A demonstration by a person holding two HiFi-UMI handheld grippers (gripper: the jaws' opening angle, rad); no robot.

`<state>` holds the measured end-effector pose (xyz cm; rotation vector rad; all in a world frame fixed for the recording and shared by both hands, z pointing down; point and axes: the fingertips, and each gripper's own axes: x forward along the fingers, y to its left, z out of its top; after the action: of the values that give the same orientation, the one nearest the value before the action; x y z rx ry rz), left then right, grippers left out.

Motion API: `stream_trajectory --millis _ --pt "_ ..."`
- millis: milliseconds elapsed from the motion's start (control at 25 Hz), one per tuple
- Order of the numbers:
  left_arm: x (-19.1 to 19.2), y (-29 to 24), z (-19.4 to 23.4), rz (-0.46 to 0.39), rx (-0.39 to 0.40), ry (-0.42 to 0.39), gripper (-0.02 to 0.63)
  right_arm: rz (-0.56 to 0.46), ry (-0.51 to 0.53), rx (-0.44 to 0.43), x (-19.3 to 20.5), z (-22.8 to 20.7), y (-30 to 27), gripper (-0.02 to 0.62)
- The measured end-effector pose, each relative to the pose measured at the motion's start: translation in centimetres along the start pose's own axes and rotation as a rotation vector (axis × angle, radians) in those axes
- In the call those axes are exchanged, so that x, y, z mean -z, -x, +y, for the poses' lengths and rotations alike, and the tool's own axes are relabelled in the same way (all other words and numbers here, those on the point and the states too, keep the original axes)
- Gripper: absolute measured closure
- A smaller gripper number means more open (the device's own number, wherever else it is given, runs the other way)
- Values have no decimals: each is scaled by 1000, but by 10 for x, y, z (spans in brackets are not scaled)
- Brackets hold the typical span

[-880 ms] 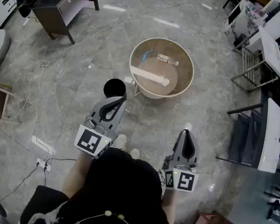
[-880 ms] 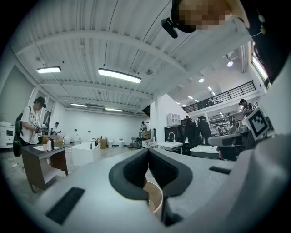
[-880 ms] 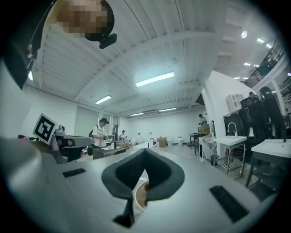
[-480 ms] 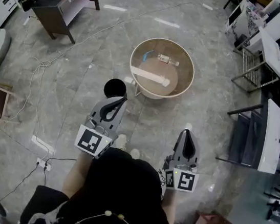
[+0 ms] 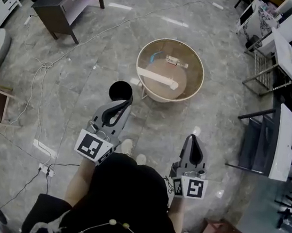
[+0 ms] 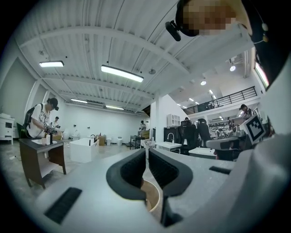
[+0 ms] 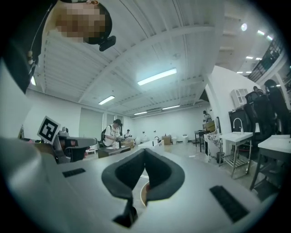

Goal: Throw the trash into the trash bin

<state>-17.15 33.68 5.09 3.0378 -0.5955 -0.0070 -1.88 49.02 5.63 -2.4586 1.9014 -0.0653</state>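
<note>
Left gripper (image 5: 128,101) slightly leftward; round black bin (image 5: 120,90), dished tan table (image 5: 192,87).

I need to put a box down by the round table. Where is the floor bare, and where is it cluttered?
Bare floor lies between the desk and the round table, and between the table and the chairs. Cluttered: the bin stands beside the table's left edge, and cables trail left of it.
</note>
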Motion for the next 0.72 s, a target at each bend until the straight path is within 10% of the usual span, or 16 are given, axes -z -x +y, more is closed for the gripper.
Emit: stream_trajectory --millis 720 --pt "29 -7 67 32 42 133 508 345 141 -51 103 -9 -80 483"
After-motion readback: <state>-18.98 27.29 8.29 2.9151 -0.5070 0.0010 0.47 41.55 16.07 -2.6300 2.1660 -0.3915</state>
